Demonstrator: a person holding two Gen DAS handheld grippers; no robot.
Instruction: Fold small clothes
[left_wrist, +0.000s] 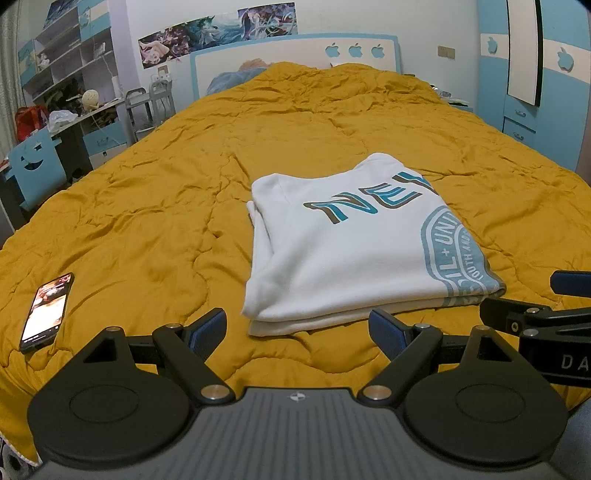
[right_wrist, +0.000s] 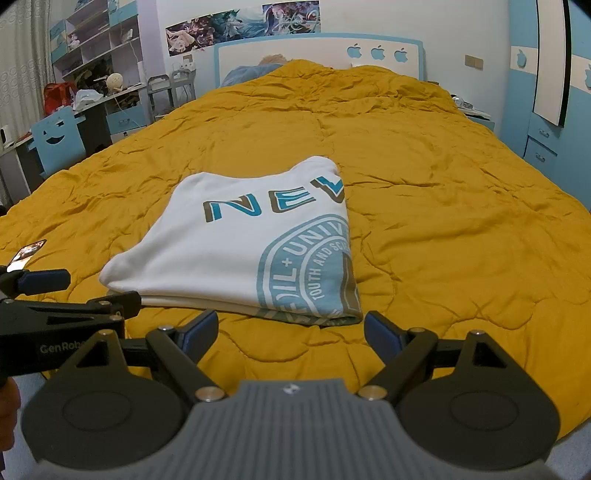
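A white T-shirt (left_wrist: 343, 251) with blue lettering and a round blue print lies folded in a flat rectangle on the yellow quilt (left_wrist: 155, 206). It also shows in the right wrist view (right_wrist: 229, 251). My left gripper (left_wrist: 297, 330) is open and empty, just short of the shirt's near edge. My right gripper (right_wrist: 290, 332) is open and empty, just short of the shirt's near right corner. Each gripper shows at the edge of the other's view: the right one (left_wrist: 535, 314), the left one (right_wrist: 55, 295).
A phone (left_wrist: 46, 312) with a lit screen lies on the quilt to the left of the shirt. The yellow quilt (right_wrist: 443, 206) covers the whole bed. A desk, a blue chair (left_wrist: 37, 166) and shelves stand at the left; a blue wardrobe (left_wrist: 528, 74) at the right.
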